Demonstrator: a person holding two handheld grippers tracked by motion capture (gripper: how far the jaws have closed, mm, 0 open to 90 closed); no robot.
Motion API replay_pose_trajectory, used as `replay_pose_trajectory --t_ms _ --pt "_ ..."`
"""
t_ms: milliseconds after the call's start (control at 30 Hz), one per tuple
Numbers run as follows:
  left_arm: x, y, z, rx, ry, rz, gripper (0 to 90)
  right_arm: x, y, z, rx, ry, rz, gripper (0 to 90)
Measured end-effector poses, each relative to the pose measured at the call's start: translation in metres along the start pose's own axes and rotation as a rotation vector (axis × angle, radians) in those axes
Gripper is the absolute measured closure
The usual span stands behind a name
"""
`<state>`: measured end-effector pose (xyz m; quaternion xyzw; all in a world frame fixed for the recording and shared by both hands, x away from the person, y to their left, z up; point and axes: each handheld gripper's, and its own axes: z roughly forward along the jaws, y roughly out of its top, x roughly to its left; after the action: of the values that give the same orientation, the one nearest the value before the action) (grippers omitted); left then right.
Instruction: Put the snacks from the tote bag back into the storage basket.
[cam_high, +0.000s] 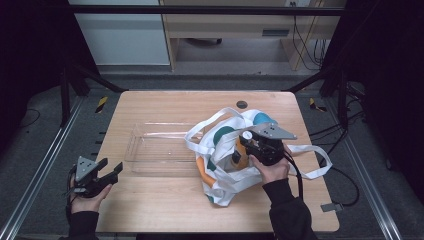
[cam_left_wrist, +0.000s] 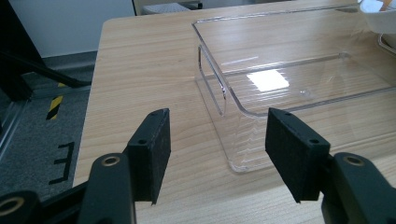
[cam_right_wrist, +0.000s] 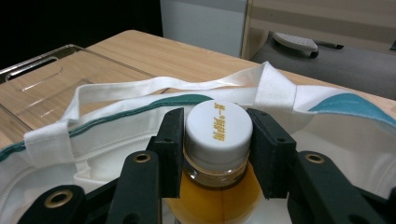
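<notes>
A: Orange liquid, white cap: the bottle (cam_right_wrist: 215, 154) stands in the tote bag (cam_high: 225, 175) on the surface (cam_high: 150, 210). The right hand-held gripper (cam_right_wrist: 215, 140) clasps its cap, both pads touching.

B: Step in hand?

A: Probably lifting it out, likely toward the clear tray (cam_left_wrist: 289, 79) just beside the bag (straps may snag). The next move calls for a straight upward pull.

B: Poses?

A: Right forearm reaches over the bag; the left hand-held gripper (cam_left_wrist: 217, 154) waits with jaws parted, empty, facing the tray.

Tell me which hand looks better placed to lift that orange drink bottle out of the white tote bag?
The right. Its gripper already clamps the orange drink bottle by its white cap inside the white cloth tote bag. The left gripper hangs open at the table's near left corner, facing the clear plastic tray.
</notes>
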<state>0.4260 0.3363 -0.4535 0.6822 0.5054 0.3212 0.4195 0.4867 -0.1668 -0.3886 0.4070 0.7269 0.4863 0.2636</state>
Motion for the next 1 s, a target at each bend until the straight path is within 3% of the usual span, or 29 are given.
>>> replay_pose_trajectory --t_ms 233,467,767,1000 --pt "0.0 0.001 -0.002 -0.035 -0.017 -0.012 37.5 0.001 0.007 -0.012 -0.021 0.011 -0.011 59.0" --pt "-0.003 0.003 -0.003 -0.07 -0.055 0.01 33.4 -0.001 0.016 -0.026 -0.035 0.025 -0.018 59.0" --pt "-0.003 0.003 -0.003 -0.069 -0.057 0.015 31.9 0.003 0.038 -0.049 -0.045 -0.008 -0.087 59.1" --pt "-0.006 0.004 -0.003 -0.068 -0.067 0.02 31.4 -0.001 0.051 -0.069 -0.072 -0.002 -0.089 59.1"
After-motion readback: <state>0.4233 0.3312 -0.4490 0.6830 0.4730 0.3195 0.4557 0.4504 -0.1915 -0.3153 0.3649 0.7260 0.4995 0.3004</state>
